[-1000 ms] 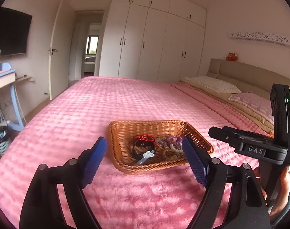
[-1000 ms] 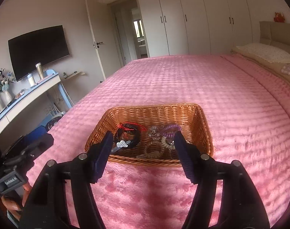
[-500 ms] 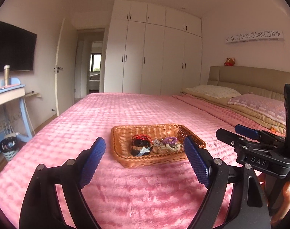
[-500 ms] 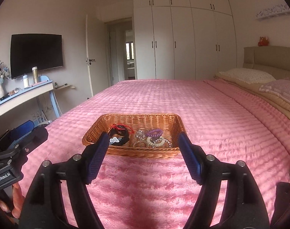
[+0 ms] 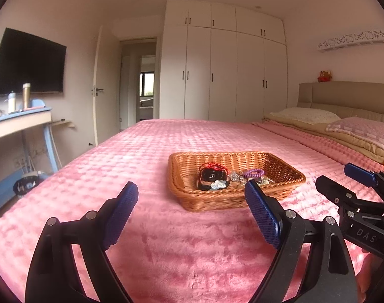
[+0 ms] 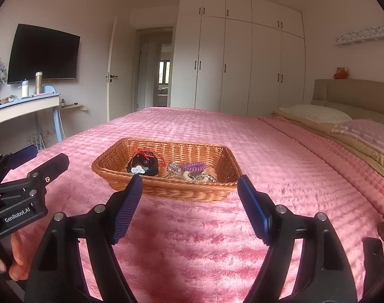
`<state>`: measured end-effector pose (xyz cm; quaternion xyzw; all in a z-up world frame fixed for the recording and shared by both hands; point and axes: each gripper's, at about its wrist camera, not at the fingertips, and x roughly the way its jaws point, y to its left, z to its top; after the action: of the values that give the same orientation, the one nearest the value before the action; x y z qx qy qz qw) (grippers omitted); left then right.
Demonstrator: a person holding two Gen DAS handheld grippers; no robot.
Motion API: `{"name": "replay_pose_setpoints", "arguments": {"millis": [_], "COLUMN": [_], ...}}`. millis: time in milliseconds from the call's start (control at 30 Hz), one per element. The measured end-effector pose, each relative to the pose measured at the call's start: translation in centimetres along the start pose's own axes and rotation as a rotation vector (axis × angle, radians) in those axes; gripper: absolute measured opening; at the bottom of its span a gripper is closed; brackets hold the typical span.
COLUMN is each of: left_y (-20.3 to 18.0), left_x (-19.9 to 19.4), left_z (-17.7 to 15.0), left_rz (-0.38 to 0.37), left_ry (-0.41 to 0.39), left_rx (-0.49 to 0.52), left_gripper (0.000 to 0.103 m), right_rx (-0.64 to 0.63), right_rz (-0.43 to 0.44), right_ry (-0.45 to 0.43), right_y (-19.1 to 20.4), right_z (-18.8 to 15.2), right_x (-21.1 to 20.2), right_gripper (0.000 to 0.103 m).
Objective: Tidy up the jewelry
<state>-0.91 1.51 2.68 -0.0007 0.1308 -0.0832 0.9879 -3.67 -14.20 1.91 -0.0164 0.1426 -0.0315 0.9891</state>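
A brown wicker basket (image 5: 192, 202) (image 6: 166, 192) sits on the pink bedspread. Inside lie a black bracelet with red cord (image 5: 212, 174) (image 6: 144, 162), a silver hair clip (image 5: 218, 184) (image 6: 138, 169), a purple coil hair tie (image 5: 253, 173) (image 6: 193, 167) and beaded and chain bracelets (image 6: 189, 176). My left gripper (image 5: 192, 197) is open and empty, hovering in front of the basket. My right gripper (image 6: 190, 189) is open and empty, just before the basket's near rim. Each gripper shows at the side of the other's view.
The pink bedspread (image 5: 166, 240) stretches all around the basket. Pillows (image 6: 363, 131) and a headboard are at the right. A desk (image 5: 17, 123) with bottles, a wall TV and a bin stand at the left. White wardrobes (image 6: 242, 63) fill the far wall.
Both grippers have pulled back and levelled out, so the basket looks farther off and more of the room shows. Both stay open and empty.
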Motion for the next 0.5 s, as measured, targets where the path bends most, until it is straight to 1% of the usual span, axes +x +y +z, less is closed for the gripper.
{"name": "replay_pose_setpoints", "arguments": {"millis": [167, 300, 500], "left_y": [-0.5, -0.9, -0.5], "left_x": [0.0, -0.6, -0.4], "left_z": [-0.3, -0.5, -0.7], "left_rz": [0.039, 0.056, 0.062], "left_ry": [-0.017, -0.043, -0.039], "left_rx": [0.024, 0.045, 0.026], "left_gripper": [0.085, 0.088, 0.092], "right_rx": [0.013, 0.057, 0.083], "right_rz": [0.005, 0.007, 0.011], "right_ry": [-0.016, -0.007, 0.012], "right_y": [-0.2, -1.1, -1.7], "right_z": [-0.4, -0.7, -1.0], "right_x": [0.0, 0.2, 0.7], "right_gripper": [0.073, 0.073, 0.074]}}
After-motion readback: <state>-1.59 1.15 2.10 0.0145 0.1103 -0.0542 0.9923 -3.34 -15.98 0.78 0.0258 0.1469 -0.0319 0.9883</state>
